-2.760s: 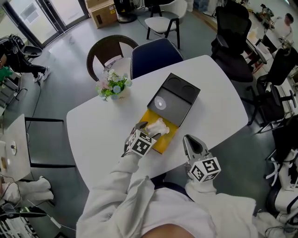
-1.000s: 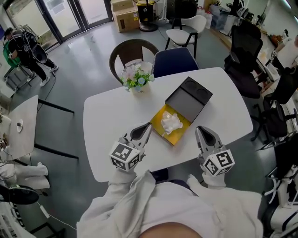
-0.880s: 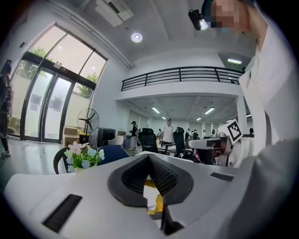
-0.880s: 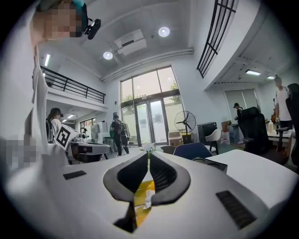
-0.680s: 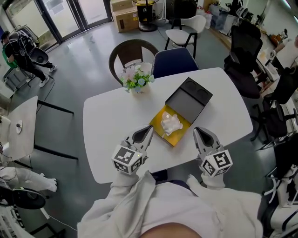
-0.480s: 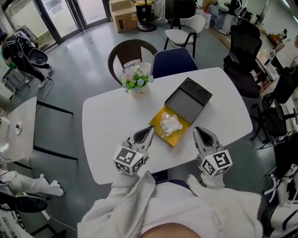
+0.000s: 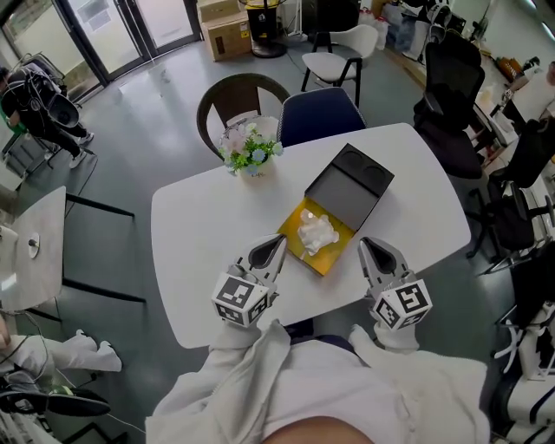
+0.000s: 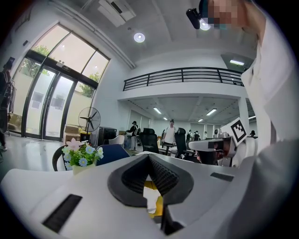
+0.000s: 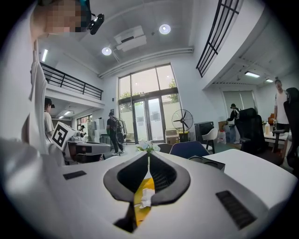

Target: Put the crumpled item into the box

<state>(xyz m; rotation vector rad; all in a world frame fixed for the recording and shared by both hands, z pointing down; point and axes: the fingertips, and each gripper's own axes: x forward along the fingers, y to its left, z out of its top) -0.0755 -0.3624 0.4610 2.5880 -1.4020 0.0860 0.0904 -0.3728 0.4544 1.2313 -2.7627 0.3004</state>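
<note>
Head view: the crumpled item (image 7: 317,232) lies inside the yellow box (image 7: 295,245) on the white table (image 7: 199,225). It sits between your left gripper (image 7: 275,243) and right gripper (image 7: 368,246), and neither touches it. Print on the cardboard carton (image 7: 221,16) is too small to read. Left gripper view: your jaws are pressed together on nothing, and their bulk hides most of the box. Right gripper view: jaws closed and empty too, with a sliver of yellow and white showing beneath, and a fan (image 9: 182,119) behind.

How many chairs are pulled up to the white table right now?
2: a brown chair behind the flowers, and a blue chair right of it. Any on the near side would be hidden by the person.
</note>
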